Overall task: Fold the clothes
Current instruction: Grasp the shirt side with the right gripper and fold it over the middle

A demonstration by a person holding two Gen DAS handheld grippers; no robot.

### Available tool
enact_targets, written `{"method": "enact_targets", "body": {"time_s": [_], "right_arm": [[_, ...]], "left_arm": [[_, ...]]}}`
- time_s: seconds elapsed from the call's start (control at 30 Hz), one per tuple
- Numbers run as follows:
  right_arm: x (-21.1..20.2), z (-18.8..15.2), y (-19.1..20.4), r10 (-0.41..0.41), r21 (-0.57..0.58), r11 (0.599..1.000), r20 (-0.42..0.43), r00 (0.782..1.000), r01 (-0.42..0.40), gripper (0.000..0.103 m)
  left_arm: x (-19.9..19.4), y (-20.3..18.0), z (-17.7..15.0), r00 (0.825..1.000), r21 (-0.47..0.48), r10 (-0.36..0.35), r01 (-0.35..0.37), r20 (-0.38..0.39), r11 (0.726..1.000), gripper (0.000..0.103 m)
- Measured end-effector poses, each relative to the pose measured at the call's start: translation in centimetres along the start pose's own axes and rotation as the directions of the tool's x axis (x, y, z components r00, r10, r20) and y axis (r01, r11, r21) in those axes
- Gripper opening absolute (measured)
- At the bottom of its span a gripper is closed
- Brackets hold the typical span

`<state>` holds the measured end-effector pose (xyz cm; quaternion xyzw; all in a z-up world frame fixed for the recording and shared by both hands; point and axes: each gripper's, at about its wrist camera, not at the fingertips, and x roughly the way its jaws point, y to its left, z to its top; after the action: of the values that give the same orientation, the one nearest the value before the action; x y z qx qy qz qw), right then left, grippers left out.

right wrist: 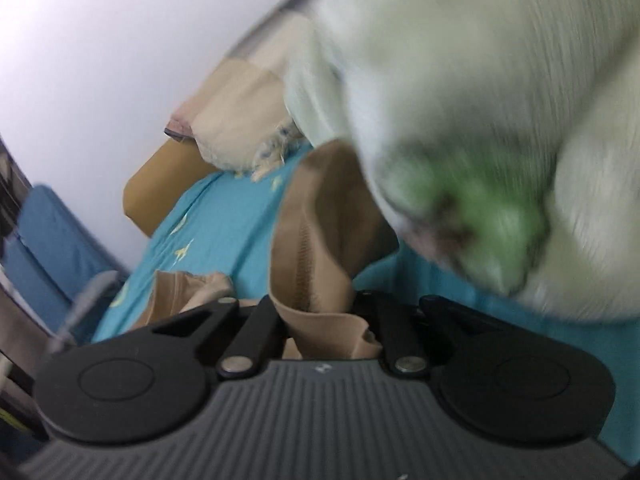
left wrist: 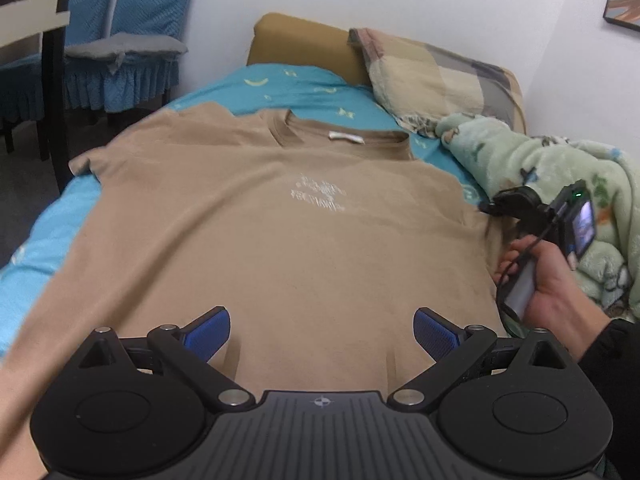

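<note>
Right gripper pinched the tan T-shirt's side edge, likely to fold it inward; left gripper hovered spread over the hem, unengaged

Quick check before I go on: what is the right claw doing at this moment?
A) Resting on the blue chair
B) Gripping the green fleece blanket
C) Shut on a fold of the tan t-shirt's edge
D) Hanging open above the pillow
C: the right wrist view shows the right claw closed with a bunched fold of the tan t-shirt pinched between its fingers; the green fleece blanket only looms beside it.
</note>
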<state>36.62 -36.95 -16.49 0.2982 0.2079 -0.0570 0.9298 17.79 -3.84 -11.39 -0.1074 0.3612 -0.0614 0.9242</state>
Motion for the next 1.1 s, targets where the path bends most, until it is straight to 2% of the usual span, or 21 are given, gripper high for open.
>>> {"method": "enact_targets", "body": {"time_s": [0.1,0.2,0.3,0.4,0.53,0.63,0.73,0.83,0.87,0.93,1.0,1.03,1.1], "right_arm": [[-2.4,1.9,3.5,-0.046,-0.11,0.993,0.065,0.997,0.053,0.009],[-5.1,3.7,8.2,-0.076,-0.207,0.973,0.128,0.989,0.101,0.008],[-7.2,4.7,13.5,-0.09,-0.3,0.944,0.165,0.982,0.137,0.009],[-8.1,3.9,19.3,-0.089,-0.403,0.901,0.184,0.979,0.158,0.009],[-6.8,0.1,26.6,-0.046,-0.55,0.826,0.158,0.986,0.127,0.009],[-3.9,-4.0,31.4,-0.031,-0.64,0.763,0.102,0.994,0.09,0.009],[-0.9,-8.1,33.5,-0.038,-0.67,0.741,0.035,0.999,0.052,0.009],[1.5,-11.7,33.8,-0.054,-0.693,0.72,-0.009,0.998,0.032,0.01],[2.1,-12.5,33.6,-0.054,-0.689,0.725,-0.025,0.998,0.022,0.011],[2.8,-13.4,32.8,-0.049,-0.661,0.75,-0.088,0.995,-0.022,0.027],[2.9,-13.9,32.0,-0.017,-0.617,0.783,-0.149,0.989,-0.08,0.087],[2.0,-14.1,31.6,0.009,-0.601,0.794,-0.141,0.99,-0.092,0.093],[0.3,-13.9,30.7,0.05,-0.563,0.819,-0.127,0.991,-0.113,0.091]], "left_arm": [[-1.4,0.4,1.3,1.0,0.061,-0.002,0.001,0.017,0.998,0.099],[-3.8,1.6,2.4,0.997,0.09,0.02,-0.027,0.079,0.996,0.099],[-5.7,3.6,3.4,0.995,0.047,0.0,-0.005,0.102,0.999,0.099],[-7.4,5.5,4.2,0.99,0.005,0.0,-0.001,0.144,1.0,0.099],[-8.4,8.5,4.8,0.983,-0.063,0.038,-0.027,0.178,0.998,0.099],[-8.1,10.4,5.3,0.981,-0.11,0.07,-0.051,0.182,0.993,0.099],[-7.3,12.0,5.6,0.98,-0.156,0.099,-0.072,0.174,0.985,0.099],[-6.1,13.3,5.6,0.983,-0.182,0.108,-0.08,0.15,0.98,0.099],[-5.6,13.6,5.7,0.984,-0.187,0.113,-0.085,0.14,0.979,0.099],[-5.0,14.3,5.7,0.985,-0.203,0.112,-0.084,0.133,0.976,0.099],[-4.6,14.8,5.6,0.985,-0.197,0.101,-0.072,0.14,0.978,0.099],[-4.2,14.9,5.7,0.984,-0.171,0.1,-0.075,0.144,0.982,0.099],[-3.6,14.9,6.0,0.981,-0.124,0.129,-0.112,0.142,0.986,0.098]]}}
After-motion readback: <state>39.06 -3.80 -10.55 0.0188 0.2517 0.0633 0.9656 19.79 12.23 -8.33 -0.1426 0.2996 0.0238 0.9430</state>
